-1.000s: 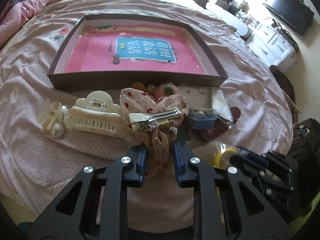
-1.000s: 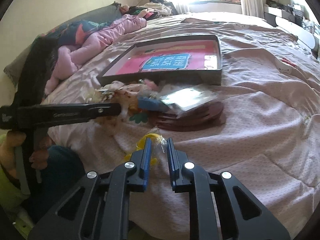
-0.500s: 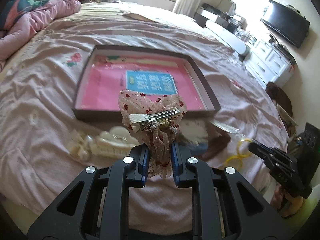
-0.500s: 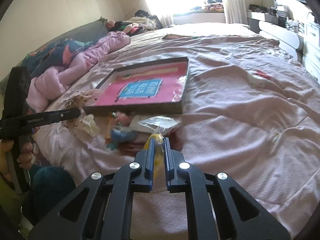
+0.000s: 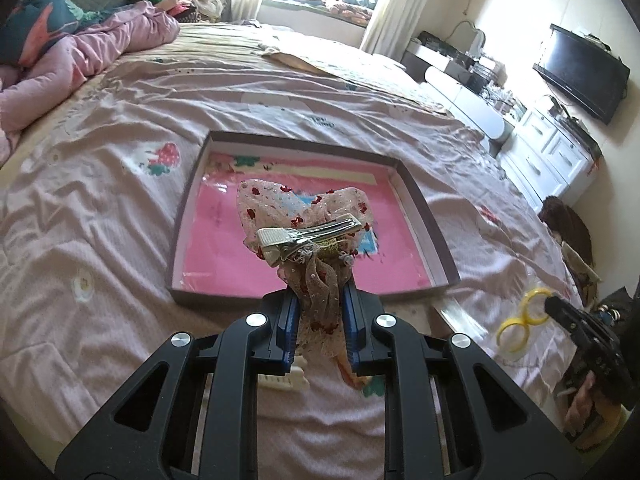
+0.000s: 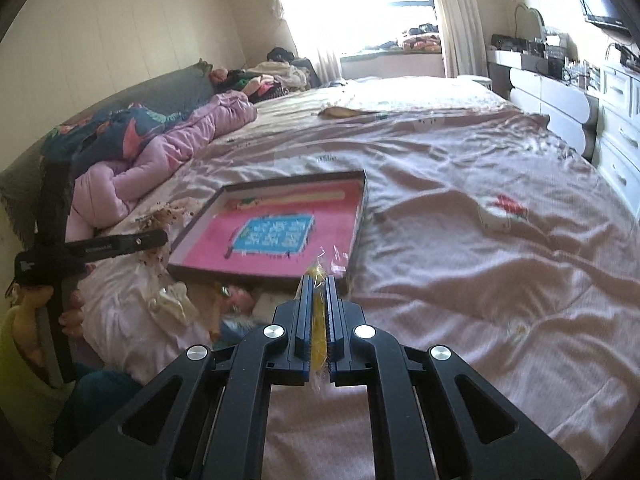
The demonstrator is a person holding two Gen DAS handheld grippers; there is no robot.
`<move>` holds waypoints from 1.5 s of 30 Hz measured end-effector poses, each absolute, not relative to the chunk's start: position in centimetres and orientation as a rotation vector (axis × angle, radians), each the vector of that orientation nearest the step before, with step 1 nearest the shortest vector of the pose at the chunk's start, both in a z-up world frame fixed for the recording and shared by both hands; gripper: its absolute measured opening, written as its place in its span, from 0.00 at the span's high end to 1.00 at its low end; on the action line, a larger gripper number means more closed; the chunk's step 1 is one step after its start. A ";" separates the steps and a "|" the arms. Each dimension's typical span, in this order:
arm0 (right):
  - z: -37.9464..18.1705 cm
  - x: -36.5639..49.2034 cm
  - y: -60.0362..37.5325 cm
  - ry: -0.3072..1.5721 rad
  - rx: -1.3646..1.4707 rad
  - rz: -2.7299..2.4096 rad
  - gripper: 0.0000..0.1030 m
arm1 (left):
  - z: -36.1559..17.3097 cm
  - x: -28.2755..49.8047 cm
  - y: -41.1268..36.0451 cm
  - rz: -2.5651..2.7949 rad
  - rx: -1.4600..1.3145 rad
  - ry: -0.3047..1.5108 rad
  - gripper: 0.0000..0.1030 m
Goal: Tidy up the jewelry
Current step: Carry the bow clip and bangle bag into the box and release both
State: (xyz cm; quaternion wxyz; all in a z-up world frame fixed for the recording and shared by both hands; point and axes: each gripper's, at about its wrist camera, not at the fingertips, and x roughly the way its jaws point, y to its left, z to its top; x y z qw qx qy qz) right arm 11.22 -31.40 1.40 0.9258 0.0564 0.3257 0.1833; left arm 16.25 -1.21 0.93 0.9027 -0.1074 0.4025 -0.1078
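My left gripper is shut on a beige lace bow hair clip with red flowers and a metal clip, held up above the near edge of a shallow dark box with a pink lining. My right gripper is shut on a clear bag of yellow rings, lifted over the bed; the yellow rings also show in the left wrist view. The box shows in the right wrist view ahead and left of my right gripper.
A cream claw clip lies on the pink bedspread under my left gripper. More hair accessories lie in front of the box. A pink quilt is bunched at the bed's left. White drawers stand to the right.
Both grippers have risen from the pile of accessories, each carrying its item. The bow clip now hangs over the box's near edge; the ring bag is off the bed.
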 end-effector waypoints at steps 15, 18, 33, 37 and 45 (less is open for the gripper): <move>3.6 16.0 -27.6 0.604 0.108 0.431 0.94 | 0.0 20.9 0.6 -0.165 -0.244 0.827 0.88; 3.5 17.5 -27.2 0.610 0.121 0.432 0.94 | -0.8 21.7 0.7 -0.154 -0.239 0.835 0.87; 0.3 24.0 -24.8 0.702 0.208 0.449 0.94 | -4.1 24.8 1.4 -0.153 -0.211 0.883 0.84; -1.2 25.4 -24.1 0.745 0.236 0.463 0.94 | -4.6 25.1 1.3 -0.156 -0.207 0.892 0.82; -3.6 26.5 -23.0 0.813 0.231 0.462 0.94 | -4.7 25.0 1.6 -0.151 -0.197 0.892 0.60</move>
